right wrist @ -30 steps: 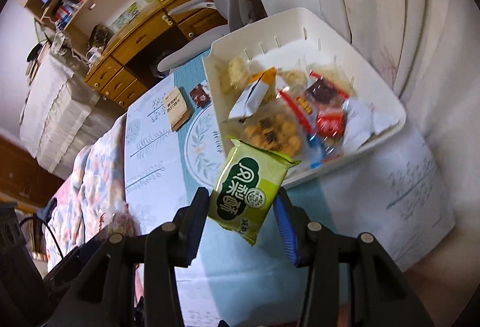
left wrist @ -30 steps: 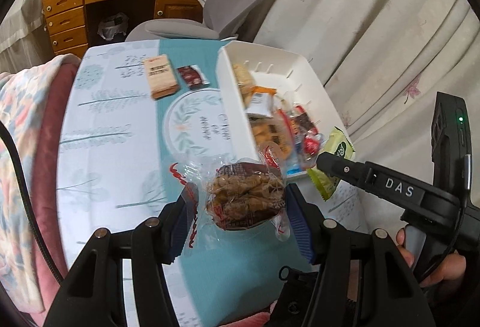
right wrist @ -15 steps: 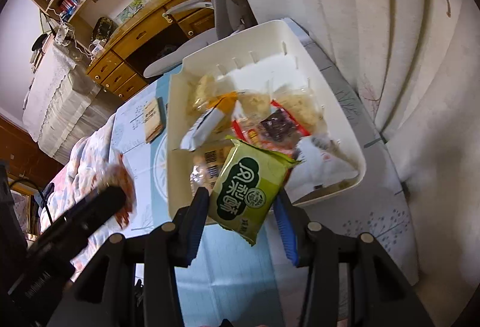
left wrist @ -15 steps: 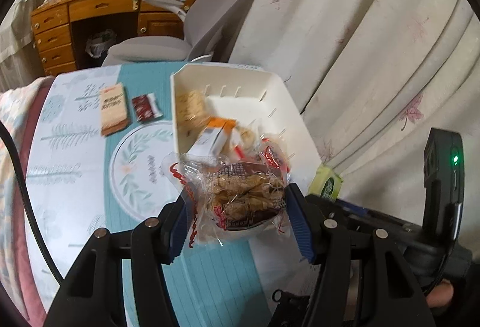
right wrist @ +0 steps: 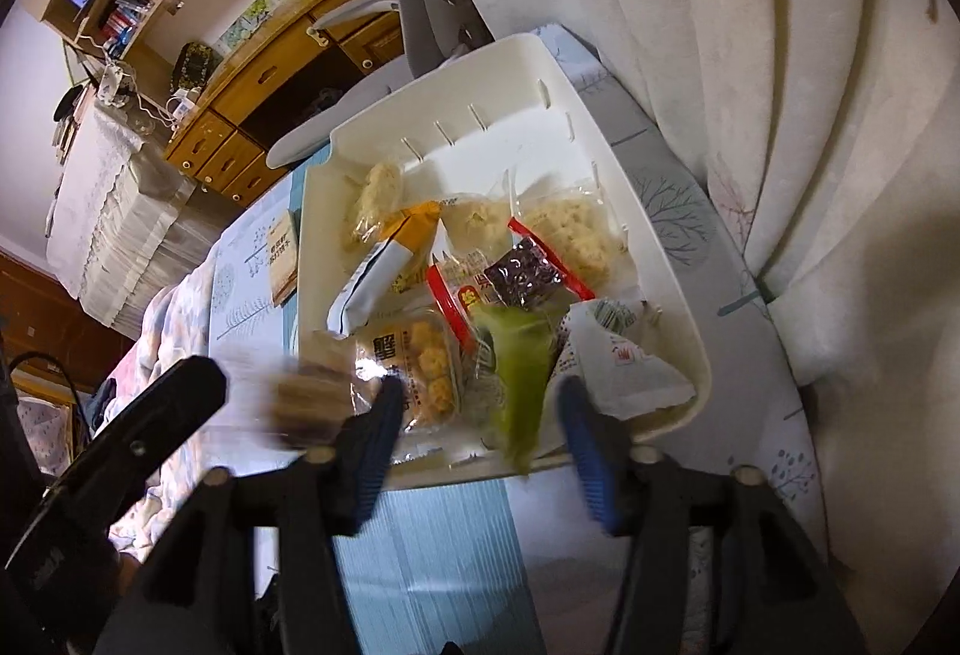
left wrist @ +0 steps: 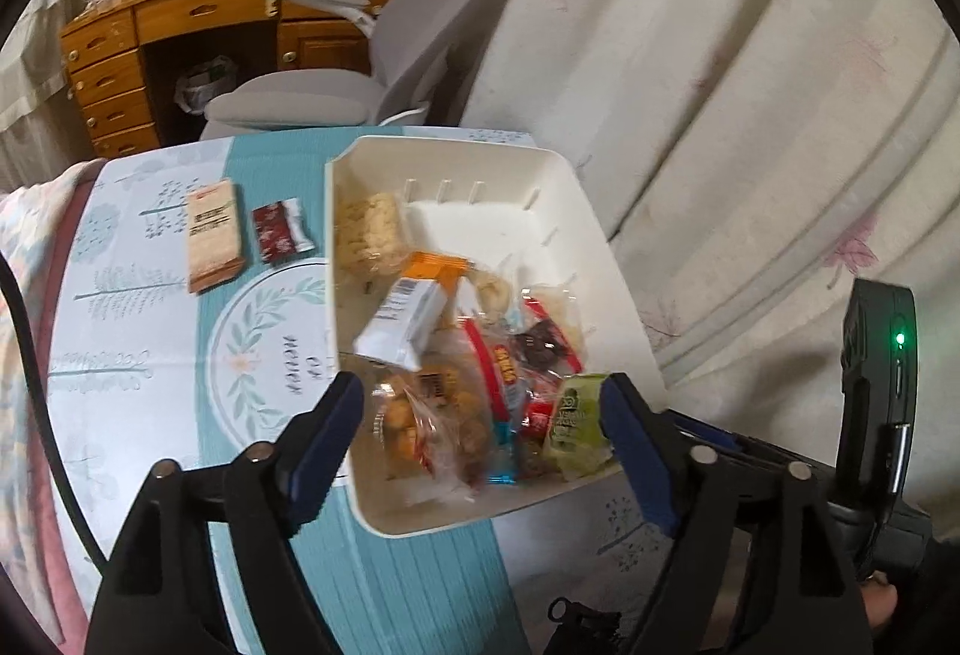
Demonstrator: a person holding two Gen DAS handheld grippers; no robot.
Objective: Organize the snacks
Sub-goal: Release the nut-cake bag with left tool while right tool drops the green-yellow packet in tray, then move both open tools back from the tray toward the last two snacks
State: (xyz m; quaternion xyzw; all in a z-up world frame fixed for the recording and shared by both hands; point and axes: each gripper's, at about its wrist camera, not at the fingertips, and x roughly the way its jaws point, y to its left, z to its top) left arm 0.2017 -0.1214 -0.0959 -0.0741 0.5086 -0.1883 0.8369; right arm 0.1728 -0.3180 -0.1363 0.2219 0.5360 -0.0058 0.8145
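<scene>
Both drops happening over the white bin (left wrist: 606, 259). Left gripper (left wrist: 483, 418): jaws have just been opening, nothing pinched now; its clear bag of brown snacks (left wrist: 429, 430) sits in the bin's near end, between the spread fingers but untouched. Right gripper (right wrist: 480, 418): jaws just opened too; the green packet (right wrist: 519, 373) is blurred, apparently falling free between them onto the pile at the bin's near edge. Advice: hold both claws wide and lift straight up so no wrapper snags. Left to fetch, on the cloth left of the bin: tan bar (left wrist: 213, 235) and small dark red packet (left wrist: 279, 232).
</scene>
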